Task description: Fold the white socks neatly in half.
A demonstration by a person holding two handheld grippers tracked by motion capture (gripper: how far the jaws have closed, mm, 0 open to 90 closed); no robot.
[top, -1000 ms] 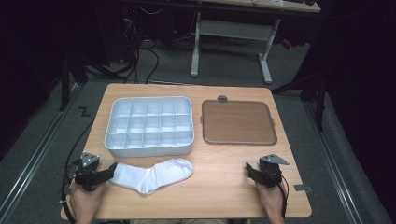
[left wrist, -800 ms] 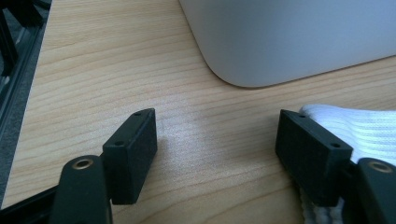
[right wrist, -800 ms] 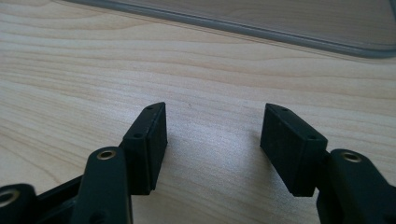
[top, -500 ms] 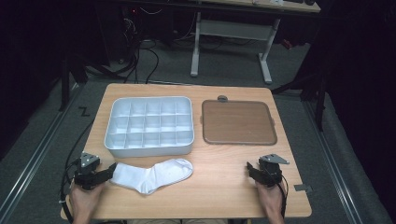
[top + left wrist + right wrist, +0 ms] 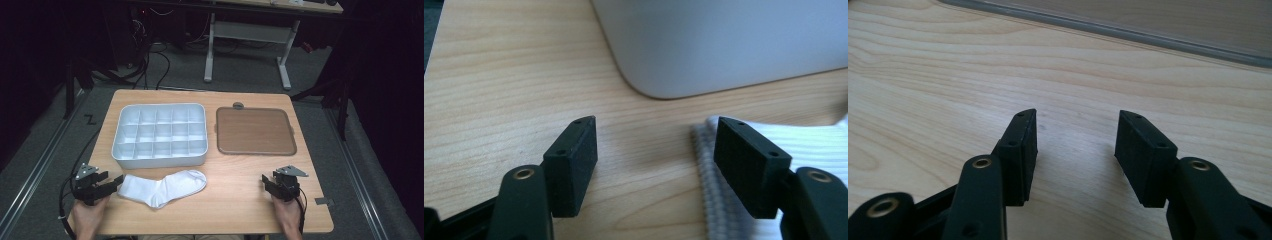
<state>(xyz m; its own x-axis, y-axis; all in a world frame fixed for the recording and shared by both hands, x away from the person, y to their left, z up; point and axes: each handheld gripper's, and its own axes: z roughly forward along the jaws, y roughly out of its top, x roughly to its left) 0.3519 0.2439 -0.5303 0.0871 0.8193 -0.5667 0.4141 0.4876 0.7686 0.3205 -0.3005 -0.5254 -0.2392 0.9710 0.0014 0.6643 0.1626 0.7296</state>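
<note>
A white sock lies flat near the table's front edge, cuff to the left. My left gripper rests at that cuff. In the left gripper view the gripper stands open, its jaws just having been closing. The ribbed cuff lies by the right pad, and bare wood fills most of the gap. My right gripper rests on the table at the front right. Its jaws have also just been closing, with only bare wood between them.
A white compartment tray with several empty cells stands behind the sock, and its rounded corner is close ahead of the left gripper. A brown flat tray lies to its right, and its grey rim is ahead of the right gripper.
Both hands stay about where they were. The sock and both trays have not moved.
</note>
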